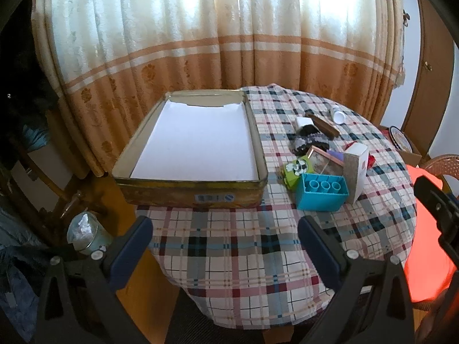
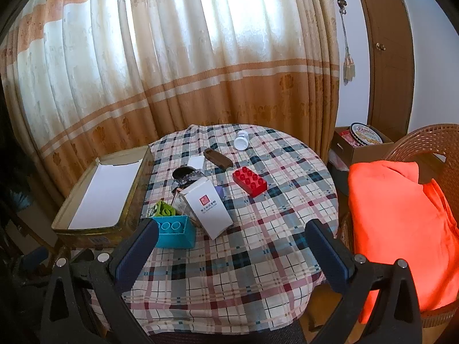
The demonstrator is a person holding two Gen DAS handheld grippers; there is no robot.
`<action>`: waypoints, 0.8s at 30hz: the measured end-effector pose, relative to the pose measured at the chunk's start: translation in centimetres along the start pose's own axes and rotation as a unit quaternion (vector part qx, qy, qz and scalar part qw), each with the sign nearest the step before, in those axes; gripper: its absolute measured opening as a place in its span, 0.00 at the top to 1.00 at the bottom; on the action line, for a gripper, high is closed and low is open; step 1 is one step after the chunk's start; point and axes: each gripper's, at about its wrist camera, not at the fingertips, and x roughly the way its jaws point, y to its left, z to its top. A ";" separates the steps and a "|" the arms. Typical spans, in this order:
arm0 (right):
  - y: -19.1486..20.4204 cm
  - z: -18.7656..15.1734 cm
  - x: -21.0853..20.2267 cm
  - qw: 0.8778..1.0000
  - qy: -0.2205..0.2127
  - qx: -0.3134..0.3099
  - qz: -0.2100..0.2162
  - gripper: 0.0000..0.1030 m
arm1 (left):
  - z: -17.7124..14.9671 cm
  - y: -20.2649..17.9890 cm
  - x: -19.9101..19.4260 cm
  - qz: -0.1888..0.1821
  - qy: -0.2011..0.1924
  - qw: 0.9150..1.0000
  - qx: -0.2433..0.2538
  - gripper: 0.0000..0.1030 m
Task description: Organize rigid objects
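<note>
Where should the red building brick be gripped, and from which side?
Grip the red brick across its two long side walls, coming from above with the right hand-held gripper. It lies flat, studs up, apart from the clutter, so both walls look reachable.

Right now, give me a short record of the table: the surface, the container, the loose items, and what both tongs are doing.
surface: round table with plaid cloth
container: tin tray, paper-lined, nothing in it, at the table's left edge
pile beside tray: blue block, green block, white box leaning on the pile
apart: red block, brown bar, white bottle on its side
left tongs: open, holding nothing, over the near edge
right tongs: open, holding nothing
</note>
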 end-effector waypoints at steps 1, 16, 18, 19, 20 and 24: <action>-0.1 0.0 0.2 1.000 0.002 0.001 0.000 0.00 | 0.0 -0.1 0.1 -0.001 0.002 1.000 0.001 0.01; -0.1 -0.1 0.8 1.000 0.009 -0.002 0.003 0.00 | 0.0 -0.4 0.6 -0.005 0.004 1.000 0.003 0.01; 0.0 -0.1 0.8 1.000 0.007 -0.004 0.004 0.00 | 0.0 -0.4 0.5 -0.005 0.004 1.000 0.002 0.01; 0.0 -0.2 0.8 1.000 0.007 -0.004 0.005 0.00 | 0.0 -0.4 0.5 -0.005 0.004 1.000 0.001 0.01; 0.0 -0.1 0.9 1.000 0.007 -0.006 0.006 0.00 | 0.0 -0.4 0.5 -0.005 0.005 1.000 0.002 0.01; 0.1 0.1 1.0 1.000 0.005 -0.012 0.009 0.00 | 0.1 -0.4 0.4 -0.003 0.001 1.000 0.004 0.01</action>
